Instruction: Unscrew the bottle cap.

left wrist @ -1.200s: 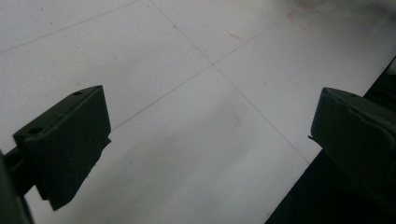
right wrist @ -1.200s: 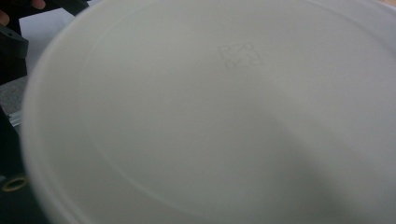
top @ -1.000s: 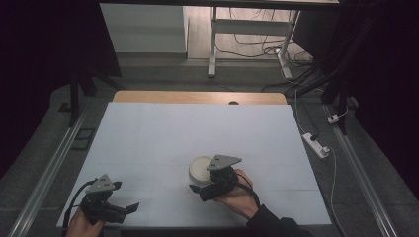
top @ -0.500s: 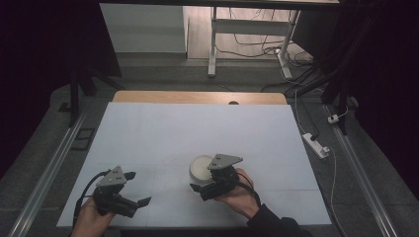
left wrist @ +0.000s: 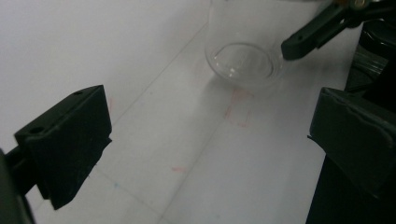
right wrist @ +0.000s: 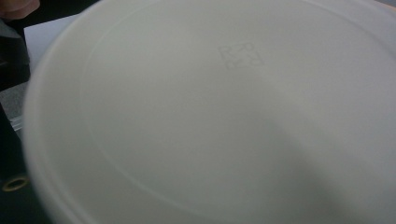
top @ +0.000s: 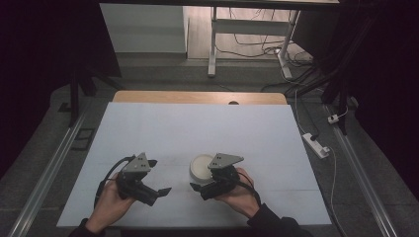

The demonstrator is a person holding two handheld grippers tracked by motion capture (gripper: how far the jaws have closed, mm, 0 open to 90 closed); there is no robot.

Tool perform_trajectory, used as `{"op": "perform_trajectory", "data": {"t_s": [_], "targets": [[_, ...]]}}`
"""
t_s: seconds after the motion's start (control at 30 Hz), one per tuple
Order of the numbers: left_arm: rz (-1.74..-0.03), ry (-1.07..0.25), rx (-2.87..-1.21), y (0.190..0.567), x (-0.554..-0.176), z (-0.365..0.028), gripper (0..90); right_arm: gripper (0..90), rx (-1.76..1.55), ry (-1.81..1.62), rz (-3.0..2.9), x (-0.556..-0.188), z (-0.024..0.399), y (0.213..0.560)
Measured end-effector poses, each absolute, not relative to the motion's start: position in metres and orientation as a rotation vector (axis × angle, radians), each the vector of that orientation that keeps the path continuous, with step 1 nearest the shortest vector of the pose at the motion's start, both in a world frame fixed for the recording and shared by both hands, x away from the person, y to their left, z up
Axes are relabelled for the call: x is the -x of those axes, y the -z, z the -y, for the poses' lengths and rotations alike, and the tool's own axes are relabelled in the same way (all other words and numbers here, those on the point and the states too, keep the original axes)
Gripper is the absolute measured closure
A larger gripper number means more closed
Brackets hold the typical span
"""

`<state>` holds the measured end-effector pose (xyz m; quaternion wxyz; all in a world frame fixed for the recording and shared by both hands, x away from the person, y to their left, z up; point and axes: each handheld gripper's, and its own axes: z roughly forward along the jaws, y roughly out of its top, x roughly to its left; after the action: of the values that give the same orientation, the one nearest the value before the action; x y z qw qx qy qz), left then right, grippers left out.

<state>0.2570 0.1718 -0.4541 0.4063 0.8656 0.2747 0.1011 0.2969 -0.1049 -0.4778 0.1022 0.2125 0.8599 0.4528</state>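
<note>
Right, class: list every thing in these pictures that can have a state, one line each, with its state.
Left gripper: open, jaws wide apart, holding nothing, clear of the cup.
Right gripper: at the cup's near side; open or shut cannot be told.
Clear plastic cup: upright on the table, a white lid on top.
White lid: lying flat over the cup's mouth.
White table: bare around the cup.

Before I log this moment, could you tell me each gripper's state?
Left gripper: open, empty.
Right gripper: at the white cup; grip cannot be told.
</note>
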Motion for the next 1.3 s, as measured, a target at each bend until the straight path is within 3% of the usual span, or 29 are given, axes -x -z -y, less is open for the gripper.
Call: {"op": "perform_trajectory", "data": {"t_s": [0.43,0.97,1.3], "targets": [[-0.475,-0.179,-2.252,0.442,-0.292,-0.146,0.0,5.9,-0.592,-1.354,-2.546,-0.296,0.106,0.475],[-0.034,0.084,-2.179,0.437,-0.320,-0.110,3.4,5.9,-0.404,-1.370,-2.642,-0.293,0.101,0.473],[-0.010,0.058,-2.144,0.437,-0.319,-0.104,8.2,5.9,-0.379,-1.392,-2.665,-0.292,0.099,0.471]]}}
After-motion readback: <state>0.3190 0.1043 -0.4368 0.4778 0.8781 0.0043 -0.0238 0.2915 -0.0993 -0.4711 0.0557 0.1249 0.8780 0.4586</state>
